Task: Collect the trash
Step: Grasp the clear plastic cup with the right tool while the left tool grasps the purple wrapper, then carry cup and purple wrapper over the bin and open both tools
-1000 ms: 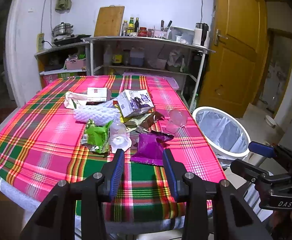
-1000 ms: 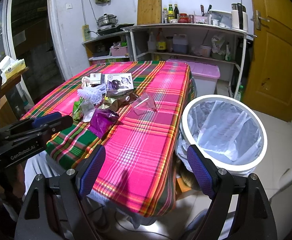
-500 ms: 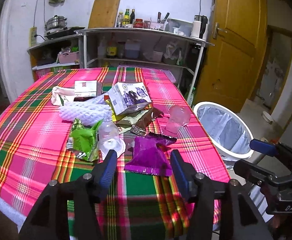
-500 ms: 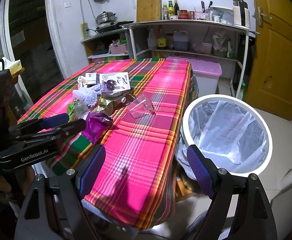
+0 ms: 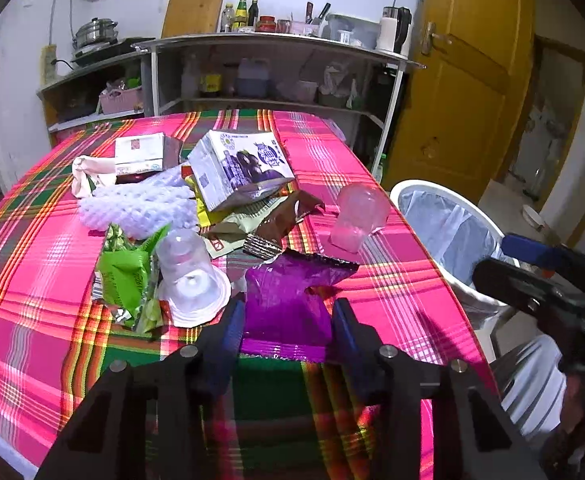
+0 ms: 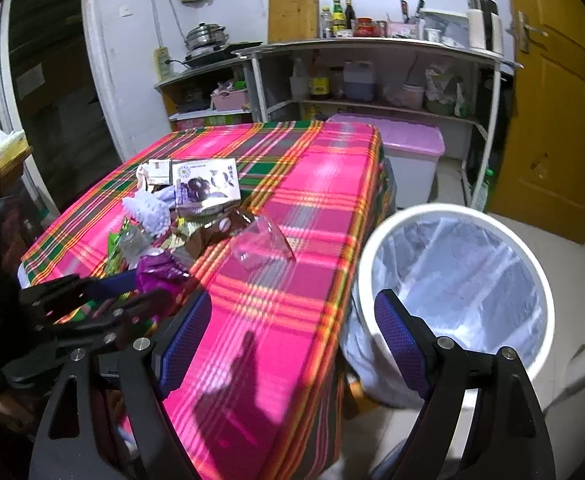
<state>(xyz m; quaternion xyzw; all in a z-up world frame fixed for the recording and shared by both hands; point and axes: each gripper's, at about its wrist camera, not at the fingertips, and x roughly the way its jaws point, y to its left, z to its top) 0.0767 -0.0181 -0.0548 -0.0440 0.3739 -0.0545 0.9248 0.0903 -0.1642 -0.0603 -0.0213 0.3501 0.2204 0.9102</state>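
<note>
A pile of trash lies on the plaid tablecloth (image 5: 32,288): a purple wrapper (image 5: 288,296), a clear cup (image 5: 190,276), a green wrapper (image 5: 124,276), a white foam net (image 5: 140,204), a milk carton (image 5: 240,168), a brown wrapper (image 5: 288,216) and a pinkish clear cup (image 5: 356,216). My left gripper (image 5: 286,320) straddles the near end of the purple wrapper, and its jaws are closing with the wrapper between them, not visibly squeezed. My right gripper (image 6: 292,340) stands open and holds nothing, over the table's right edge beside the white bin (image 6: 452,212).
The lined bin (image 5: 412,192) stands on the floor off the table's right side. Behind the table are shelves (image 6: 372,46) with bottles and pots, a pink-lidded box (image 6: 404,140) and a yellow door (image 6: 564,120). The right gripper (image 5: 496,260) shows at the left view's right edge.
My left gripper moved forward and down until its fingers flank the purple wrapper. My right gripper drifted a little, so the bin now sits closer and larger.
</note>
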